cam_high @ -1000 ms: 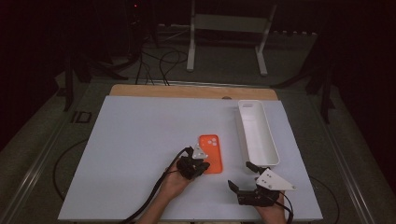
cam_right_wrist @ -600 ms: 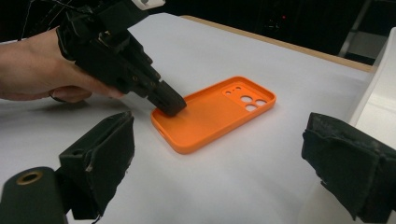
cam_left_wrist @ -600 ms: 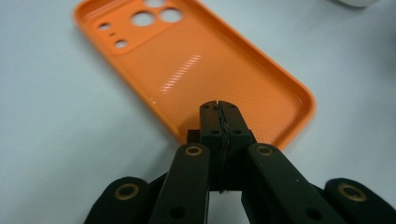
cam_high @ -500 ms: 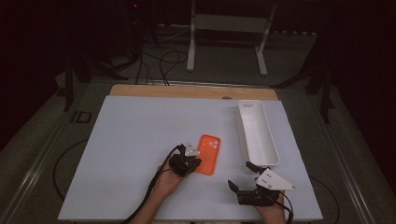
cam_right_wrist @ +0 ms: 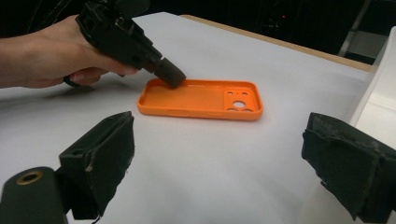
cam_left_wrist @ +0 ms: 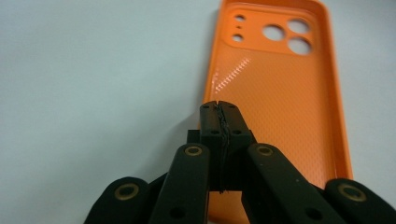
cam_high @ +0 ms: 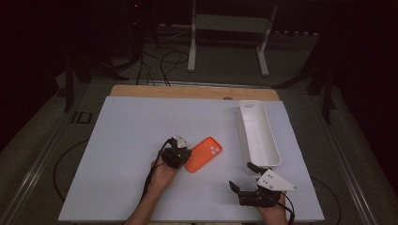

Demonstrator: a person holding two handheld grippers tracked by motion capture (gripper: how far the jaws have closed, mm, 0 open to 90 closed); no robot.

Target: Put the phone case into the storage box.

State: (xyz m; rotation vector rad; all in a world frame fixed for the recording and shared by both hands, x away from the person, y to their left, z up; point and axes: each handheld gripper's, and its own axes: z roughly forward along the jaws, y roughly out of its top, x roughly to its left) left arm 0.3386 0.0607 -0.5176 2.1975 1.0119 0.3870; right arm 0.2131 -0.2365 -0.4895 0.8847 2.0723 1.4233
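Observation:
An orange phone case [cam_high: 203, 153] lies hollow side up on the white table top [cam_high: 141, 136], tilted with its camera holes toward the right. My left gripper [cam_high: 184, 157] is shut, and its joined tips rest inside the case at the near long rim [cam_left_wrist: 219, 109]. The case [cam_left_wrist: 280, 93] stretches away ahead of those jaws. In the right gripper view the same left gripper [cam_right_wrist: 170, 77] pokes into the case [cam_right_wrist: 201, 100] at its plain end. My right gripper [cam_high: 241, 177] stands open near the table's front edge, its jaws wide apart [cam_right_wrist: 215, 158] and with nothing between them, pointing at the case.
A long white tray [cam_high: 245, 136] with nothing in it stands to the right of the case, running front to back. A wooden strip [cam_high: 187, 91] borders the table's far edge. Behind it are a metal stand [cam_high: 225, 42] and cables on the floor.
The left gripper has moved left and toward the person with its tips in the case. The case has turned from upright to slanted, camera end swinging right. The right gripper has stayed still.

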